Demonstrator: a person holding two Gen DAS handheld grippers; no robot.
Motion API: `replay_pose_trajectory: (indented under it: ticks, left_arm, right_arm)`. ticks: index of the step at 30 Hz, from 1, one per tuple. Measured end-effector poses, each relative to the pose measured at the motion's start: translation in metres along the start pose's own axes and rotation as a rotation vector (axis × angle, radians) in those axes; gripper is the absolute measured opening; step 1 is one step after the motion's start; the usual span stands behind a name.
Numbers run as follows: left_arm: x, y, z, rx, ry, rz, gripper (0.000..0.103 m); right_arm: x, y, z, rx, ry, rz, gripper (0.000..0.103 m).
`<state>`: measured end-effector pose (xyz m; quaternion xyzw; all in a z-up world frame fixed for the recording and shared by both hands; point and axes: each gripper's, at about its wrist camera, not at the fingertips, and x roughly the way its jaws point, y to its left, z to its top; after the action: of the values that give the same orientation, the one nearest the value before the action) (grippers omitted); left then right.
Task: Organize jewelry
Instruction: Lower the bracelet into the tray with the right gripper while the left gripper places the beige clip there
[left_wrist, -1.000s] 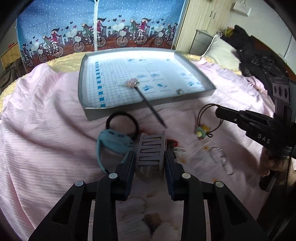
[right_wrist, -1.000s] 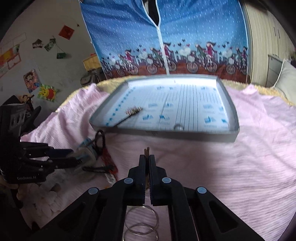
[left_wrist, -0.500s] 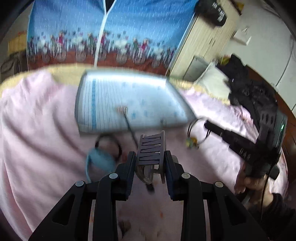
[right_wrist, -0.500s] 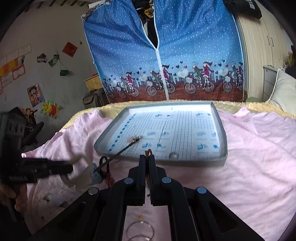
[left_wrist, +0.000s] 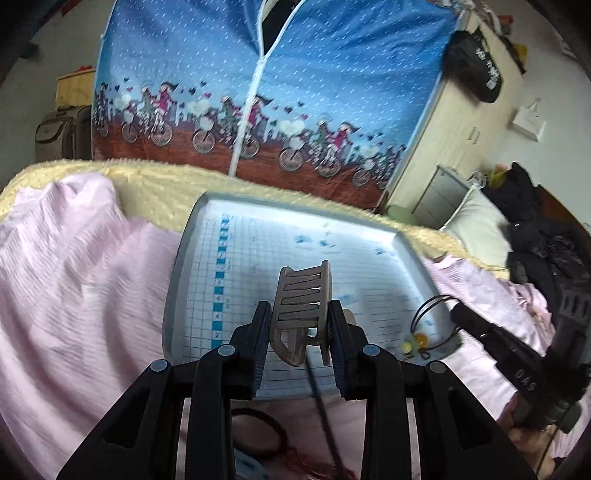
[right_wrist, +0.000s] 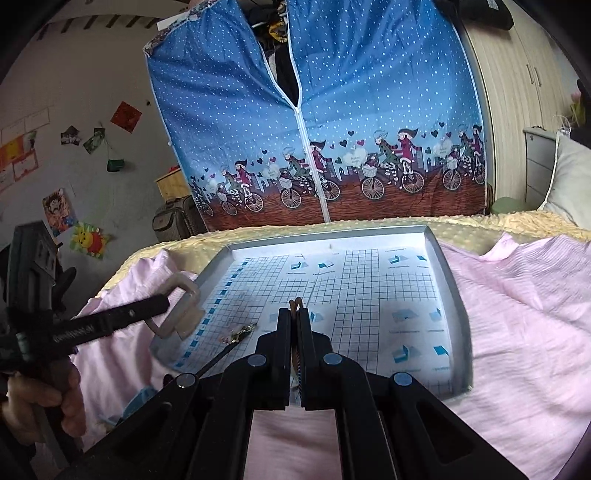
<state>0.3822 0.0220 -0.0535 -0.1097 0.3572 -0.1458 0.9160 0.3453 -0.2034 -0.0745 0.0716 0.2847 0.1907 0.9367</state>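
Holding a brown hair clip (left_wrist: 303, 314), the left gripper (left_wrist: 300, 332) hangs over the tray (left_wrist: 177, 295) — the right gripper (right_wrist: 294, 332) pinches a hair tie (left_wrist: 428, 325) above the tray's near edge.

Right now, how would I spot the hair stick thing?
Find the grey tray with the grid lining on the pink sheet. The hair stick pokes over its front left edge. It is the only long, thin dark rod, with a sparkly ornament on top.

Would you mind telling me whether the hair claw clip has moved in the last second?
Yes. The hair claw clip has been carried from the pink sheet to above the tray.
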Motion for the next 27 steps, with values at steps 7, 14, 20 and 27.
replay_pose_trajectory:
  ticks: [7,14,20,27]
  left_arm:
    - [0.032,0.025,-0.012,-0.065,0.076,0.042,0.026]
    - [0.032,0.026,-0.014,-0.064,0.084,0.038,0.026]
    - [0.031,0.023,-0.011,-0.065,0.098,0.056,0.027]
    - [0.021,0.012,-0.007,-0.055,0.082,0.081,0.051]
  right_arm:
    - [0.02,-0.008,-0.011,0.019,0.048,0.0,0.003]
    - [0.024,-0.013,-0.016,0.024,0.07,-0.015,0.003]
    - [0.025,-0.014,-0.014,0.026,0.079,-0.03,0.004]
    - [0.017,-0.018,-0.008,0.033,0.075,-0.052,0.013]
